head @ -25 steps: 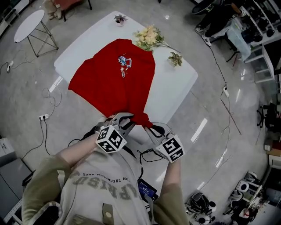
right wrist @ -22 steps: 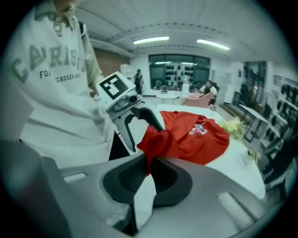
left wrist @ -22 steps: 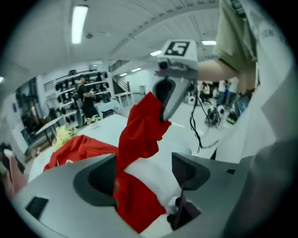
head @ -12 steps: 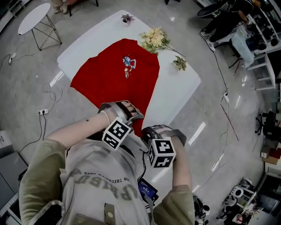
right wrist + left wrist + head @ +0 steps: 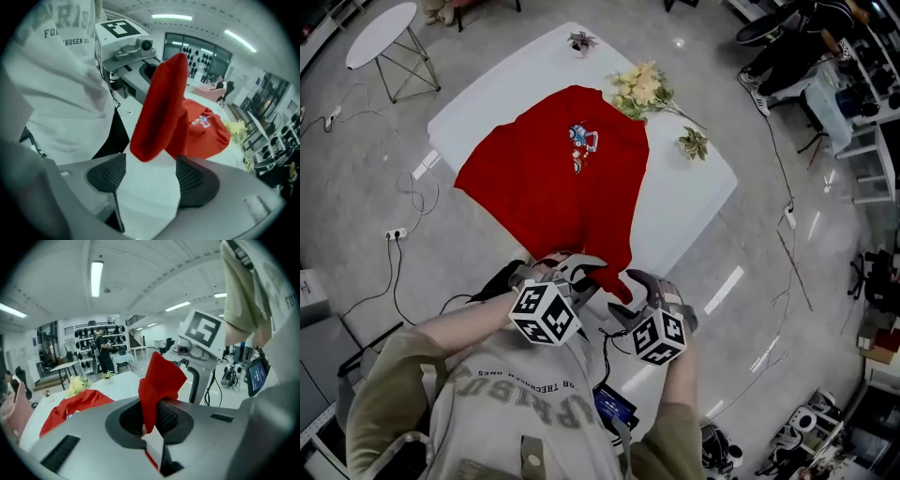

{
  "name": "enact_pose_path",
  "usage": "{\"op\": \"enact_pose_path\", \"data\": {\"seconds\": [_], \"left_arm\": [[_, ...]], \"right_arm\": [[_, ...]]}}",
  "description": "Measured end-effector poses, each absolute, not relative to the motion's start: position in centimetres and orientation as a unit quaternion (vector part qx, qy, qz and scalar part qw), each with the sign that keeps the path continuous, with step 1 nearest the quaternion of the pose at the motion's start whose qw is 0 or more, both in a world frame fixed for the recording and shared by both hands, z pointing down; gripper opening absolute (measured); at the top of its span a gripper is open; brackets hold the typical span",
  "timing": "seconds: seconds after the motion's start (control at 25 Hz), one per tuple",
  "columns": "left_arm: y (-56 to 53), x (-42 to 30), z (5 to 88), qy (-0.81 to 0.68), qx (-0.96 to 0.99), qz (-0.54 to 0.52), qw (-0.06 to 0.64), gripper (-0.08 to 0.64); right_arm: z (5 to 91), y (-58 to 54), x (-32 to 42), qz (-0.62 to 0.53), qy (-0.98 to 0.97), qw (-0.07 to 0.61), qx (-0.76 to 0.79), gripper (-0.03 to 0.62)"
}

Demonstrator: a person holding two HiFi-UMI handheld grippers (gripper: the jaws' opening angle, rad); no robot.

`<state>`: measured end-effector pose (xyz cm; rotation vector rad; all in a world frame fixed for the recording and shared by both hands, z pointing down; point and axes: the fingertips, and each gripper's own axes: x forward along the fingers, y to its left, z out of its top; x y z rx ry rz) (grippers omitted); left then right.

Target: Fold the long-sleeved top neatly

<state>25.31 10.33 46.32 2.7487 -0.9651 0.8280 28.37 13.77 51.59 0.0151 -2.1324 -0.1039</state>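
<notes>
Opened since the earlier frame, the right gripper's (image 5: 639, 281) fingers (image 5: 194, 180) are held apart. The red top (image 5: 553, 178) is spread on the tabletop (image 5: 684, 197), its near corner clamped by the left gripper's (image 5: 581, 267) fingers (image 5: 171, 420).

Bright ceiling strip lights (image 5: 97, 278); streaky glare on the floor (image 5: 727, 281); all 3 views bend at edges, backgrounds seemingly soft.
</notes>
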Motion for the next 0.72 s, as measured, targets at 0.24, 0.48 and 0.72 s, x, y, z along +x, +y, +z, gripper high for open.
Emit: {"op": "enact_pose_path", "data": {"seconds": [0.24,0.48,0.72], "left_arm": [[7.9,21.6,44.9,-0.391,0.886,0.229,0.095,0.028],[5.6,11.9,45.6,-0.503,0.828,0.167,0.18,0.028],[2.7,1.1,51.9,-0.554,0.761,0.187,0.282,0.029]], "right_arm": [[47.4,6.3,25.1,-0.125,-0.909,0.387,0.089,0.009],[44.5,-0.2,17.8,-0.18,-0.91,0.364,0.082,0.003],[49.0,-2.3,14.4,-0.079,-0.908,0.393,0.126,0.006]]}}
